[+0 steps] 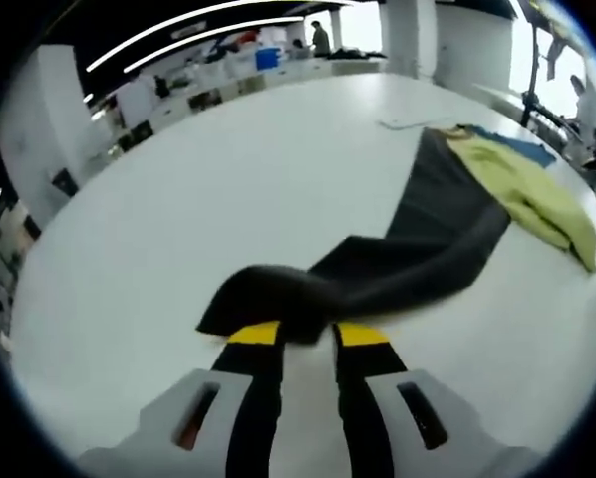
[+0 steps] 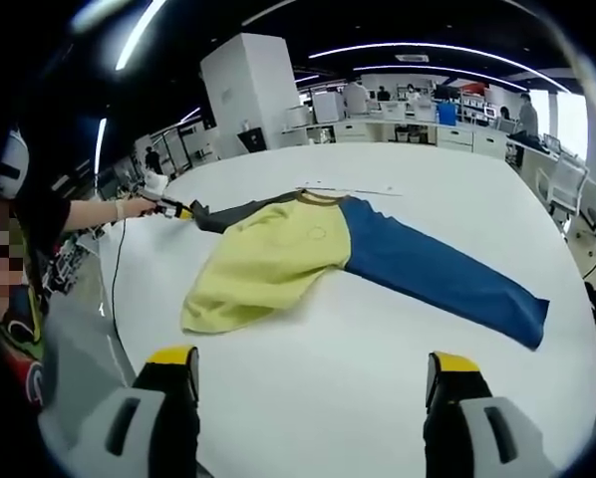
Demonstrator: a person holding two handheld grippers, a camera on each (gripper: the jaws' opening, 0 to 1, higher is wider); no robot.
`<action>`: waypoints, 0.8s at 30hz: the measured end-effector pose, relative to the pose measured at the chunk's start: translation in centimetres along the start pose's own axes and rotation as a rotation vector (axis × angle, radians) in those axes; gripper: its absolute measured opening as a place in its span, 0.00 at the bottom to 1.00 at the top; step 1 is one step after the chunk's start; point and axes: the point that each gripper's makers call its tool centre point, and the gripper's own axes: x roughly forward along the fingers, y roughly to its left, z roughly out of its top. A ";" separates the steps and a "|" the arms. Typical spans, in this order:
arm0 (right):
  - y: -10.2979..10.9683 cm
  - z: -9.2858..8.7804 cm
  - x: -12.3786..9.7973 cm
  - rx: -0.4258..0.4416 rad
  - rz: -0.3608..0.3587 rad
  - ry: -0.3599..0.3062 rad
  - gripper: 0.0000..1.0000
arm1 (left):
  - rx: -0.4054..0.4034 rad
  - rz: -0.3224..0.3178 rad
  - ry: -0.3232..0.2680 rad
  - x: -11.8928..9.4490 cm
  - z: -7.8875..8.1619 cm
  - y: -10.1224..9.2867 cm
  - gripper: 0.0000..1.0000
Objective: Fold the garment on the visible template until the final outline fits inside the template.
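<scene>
The garment lies on a white table (image 2: 398,398): a yellow body (image 2: 273,254), a blue sleeve (image 2: 438,274) spread to the right, and a dark grey sleeve (image 1: 428,239). In the left gripper view my left gripper (image 1: 308,334) is shut on the cuff end of the dark grey sleeve, which twists and stretches away toward the yellow body (image 1: 527,189). The right gripper view shows that left gripper (image 2: 178,210) at the far left, held by a person's hand. My right gripper (image 2: 313,360) stands open above bare table, short of the yellow hem. A thin pale outline (image 2: 353,189) lies beyond the collar.
A person (image 2: 19,259) stands at the table's left edge. Desks, white cabinets (image 2: 248,90) and several people fill the room behind the table. A chair (image 2: 562,184) sits at the right side.
</scene>
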 end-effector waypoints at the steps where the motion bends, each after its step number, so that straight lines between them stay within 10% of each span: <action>1: -0.1 0.0 0.0 0.000 0.000 -0.001 0.95 | 0.000 0.000 0.003 0.1 0.0 0.0 0.13; 24: 0.7 0.7 -0.1 0.001 -0.006 -0.027 0.94 | -0.056 -0.002 -0.033 -2.1 -0.7 -0.2 0.00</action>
